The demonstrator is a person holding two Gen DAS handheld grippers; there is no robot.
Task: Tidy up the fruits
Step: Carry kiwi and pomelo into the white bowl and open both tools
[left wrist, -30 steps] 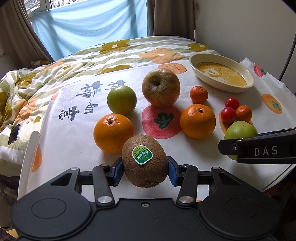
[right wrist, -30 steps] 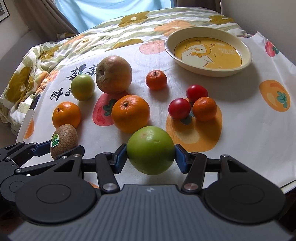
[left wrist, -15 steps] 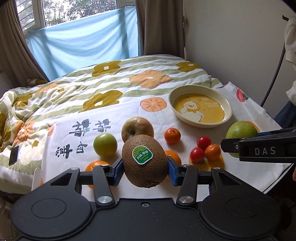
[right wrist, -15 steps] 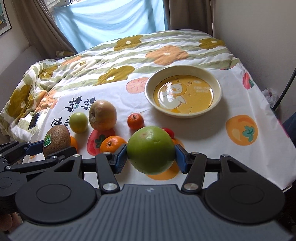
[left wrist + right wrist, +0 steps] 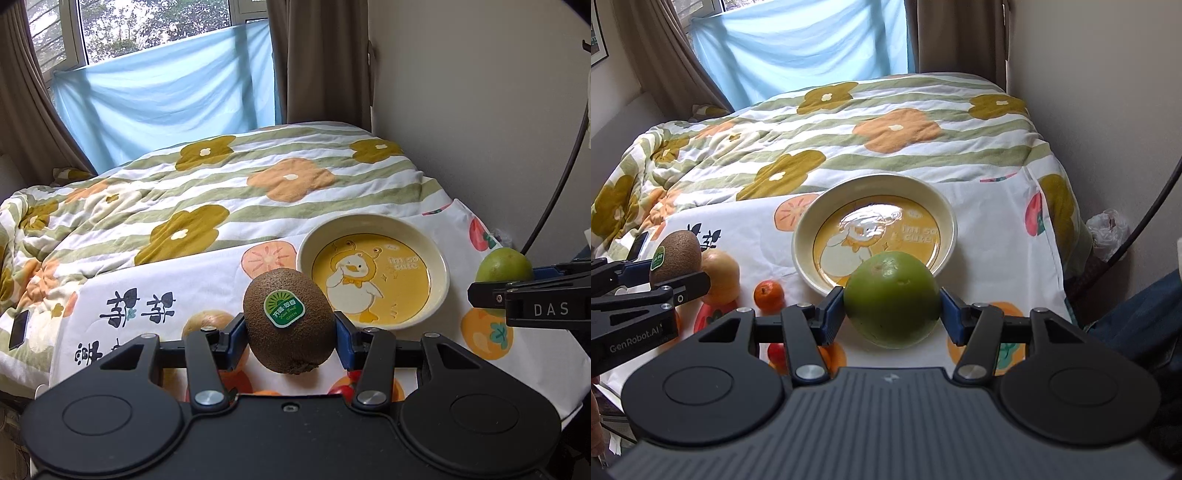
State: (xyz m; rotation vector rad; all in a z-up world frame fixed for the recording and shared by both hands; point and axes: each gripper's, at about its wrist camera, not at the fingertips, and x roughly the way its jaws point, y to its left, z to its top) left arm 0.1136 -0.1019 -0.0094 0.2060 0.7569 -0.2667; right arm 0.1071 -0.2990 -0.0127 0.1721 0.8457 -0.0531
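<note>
A brown kiwi with a green sticker is clamped in my left gripper, held in the air just short of the cream plate with a duck picture. My right gripper is shut on a large green apple, which hangs over the near rim of the same plate. The right gripper and its green apple show at the right edge of the left wrist view. The kiwi and left gripper show at the left of the right wrist view.
On the fruit-print cloth below lie a reddish apple, a small tangerine, cherry tomatoes and oranges, mostly hidden by the grippers. A flowered quilt lies behind, a wall and black cable at right.
Both grippers have risen and moved forward toward the plate with their fruits. The fruits on the cloth have slid low in view, largely behind the grippers.
</note>
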